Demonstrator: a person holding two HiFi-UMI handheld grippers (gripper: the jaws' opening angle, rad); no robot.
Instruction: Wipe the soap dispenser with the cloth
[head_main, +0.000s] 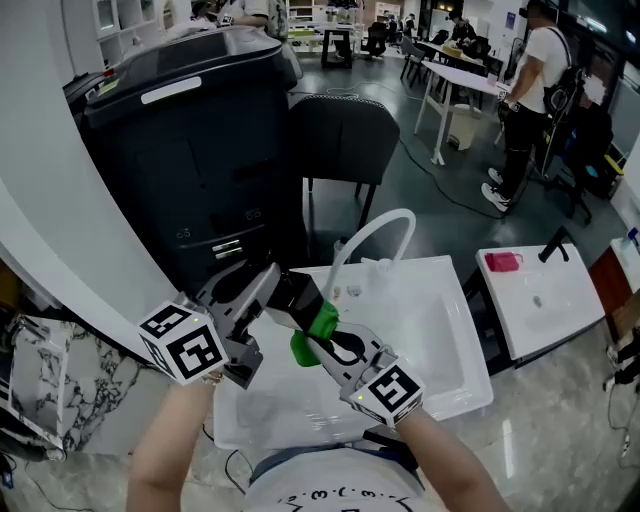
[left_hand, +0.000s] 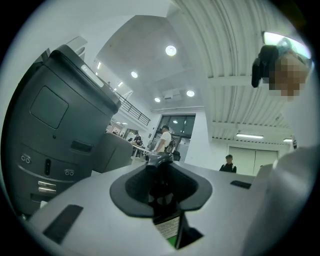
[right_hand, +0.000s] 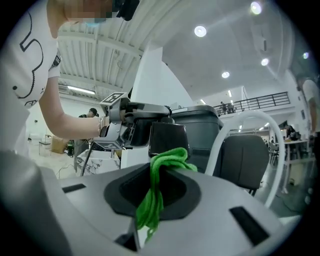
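Two hand-held grippers meet above the sink (head_main: 445, 335). The left hand-held gripper (head_main: 272, 292) is clamped on the dark soap dispenser (head_main: 297, 297), whose long axis seems to run along its jaws, pump end away from the hand. The right hand-held gripper (head_main: 326, 336) pinches the green cloth (right_hand: 167, 157). The bunched end of the cloth sits just ahead of its jaws, right against the dispenser's side or just short of it; we cannot tell which. The dispenser thus lies straight ahead of the right one, so we judge that arm does the wiping, along the body. Below both lies the white basin in a marbled counter (head_main: 560, 445). A curved tap (head_main: 376, 231) stands beyond, and a chair (head_main: 345, 140) and a big dark machine (head_main: 190, 150) are further off.
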